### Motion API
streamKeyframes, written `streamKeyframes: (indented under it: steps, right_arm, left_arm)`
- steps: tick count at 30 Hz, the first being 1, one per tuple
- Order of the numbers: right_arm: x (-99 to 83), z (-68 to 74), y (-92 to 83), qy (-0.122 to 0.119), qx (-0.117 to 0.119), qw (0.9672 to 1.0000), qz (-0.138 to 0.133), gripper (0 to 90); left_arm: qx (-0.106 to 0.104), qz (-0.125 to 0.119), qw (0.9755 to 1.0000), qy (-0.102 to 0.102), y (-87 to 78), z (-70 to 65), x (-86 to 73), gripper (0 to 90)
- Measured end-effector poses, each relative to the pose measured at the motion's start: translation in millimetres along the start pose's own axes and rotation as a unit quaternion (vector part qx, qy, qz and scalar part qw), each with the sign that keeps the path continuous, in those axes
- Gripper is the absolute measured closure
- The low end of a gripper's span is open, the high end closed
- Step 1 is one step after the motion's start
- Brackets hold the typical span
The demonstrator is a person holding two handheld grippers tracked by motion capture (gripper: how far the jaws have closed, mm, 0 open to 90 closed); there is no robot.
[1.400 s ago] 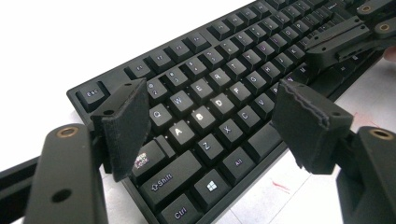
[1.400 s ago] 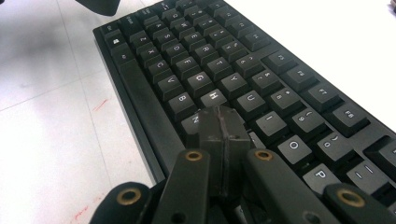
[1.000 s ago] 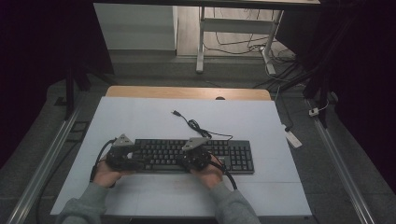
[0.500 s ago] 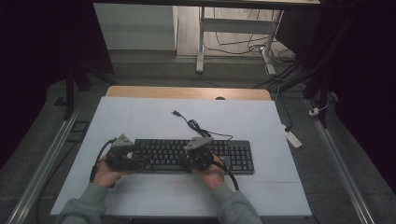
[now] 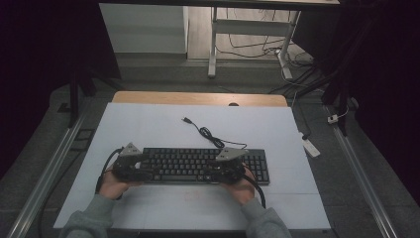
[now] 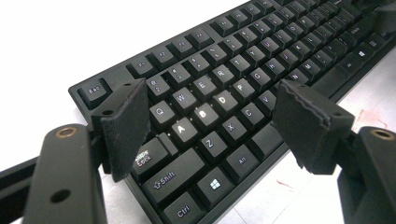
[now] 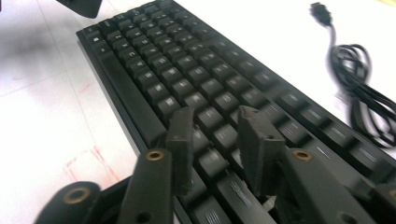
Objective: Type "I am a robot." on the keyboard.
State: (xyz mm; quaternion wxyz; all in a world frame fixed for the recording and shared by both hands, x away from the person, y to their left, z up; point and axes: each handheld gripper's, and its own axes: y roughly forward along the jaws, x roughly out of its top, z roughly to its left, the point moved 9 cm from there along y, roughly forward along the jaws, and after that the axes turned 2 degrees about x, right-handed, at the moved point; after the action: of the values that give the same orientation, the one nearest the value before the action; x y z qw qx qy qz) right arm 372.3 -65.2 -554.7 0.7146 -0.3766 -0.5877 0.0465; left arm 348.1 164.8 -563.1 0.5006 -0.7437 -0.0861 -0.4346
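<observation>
A black keyboard [image 5: 198, 166] lies across the near middle of the white table top [image 5: 148, 124]. My left gripper [image 5: 141, 167] is at the keyboard's left end. In the left gripper view its jaws [image 6: 210, 95] stand wide open over the letter keys, with nothing between them. My right gripper [image 5: 225, 168] hovers over the keyboard's right half. In the right gripper view its jaws [image 7: 215, 119] stand a narrow gap apart just above the keys, holding nothing, and the picture is blurred. The keyboard's cable [image 5: 210, 134] lies loosely coiled behind it, with the plug [image 7: 320, 9] free on the table.
A person's hands and grey sleeves [image 5: 94, 218] come in from the near edge. A wooden strip [image 5: 198, 98] borders the table's far side. Metal rails [image 5: 59, 158] run along both sides, and a white power strip [image 5: 311, 147] lies on the floor at the right.
My right gripper has slid to the right along the keyboard. The left gripper has stayed at the left end.
</observation>
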Motion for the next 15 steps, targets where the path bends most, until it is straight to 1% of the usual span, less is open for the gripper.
streamKeyframes:
  steps: [3, 5, 10, 12, 15]
  right_arm:
    - [-7.0, -6.4, -14.0, 0.005, -0.010, 0.9999, -0.005, 61.1]
    - [-12.3, -12.3, -24.8, 0.012, -0.021, 0.9996, -0.012, 58.8]
    - [-26.3, -23.7, -48.2, 0.023, -0.042, 0.9987, -0.016, 54.2]
    - [-31.9, -27.8, -55.1, 0.022, -0.049, 0.9985, -0.012, 53.0]
    - [-40.3, -33.3, -66.2, 0.024, -0.056, 0.9980, -0.013, 52.4]
  left_arm:
    - [0.000, 0.000, 1.0000, 0.001, 0.1, -0.3, 0.1, 27.4]
    - [0.000, 0.002, 1.0000, 0.003, 0.6, -0.5, -0.3, 27.4]
    - [0.000, 0.003, 1.0000, 0.003, 1.6, -0.6, -0.3, 27.2]
    - [0.000, 0.002, 1.0000, 0.003, 1.6, -0.7, -0.1, 27.3]
    - [0.001, 0.002, 1.0000, 0.003, 1.4, -0.4, -0.2, 27.2]
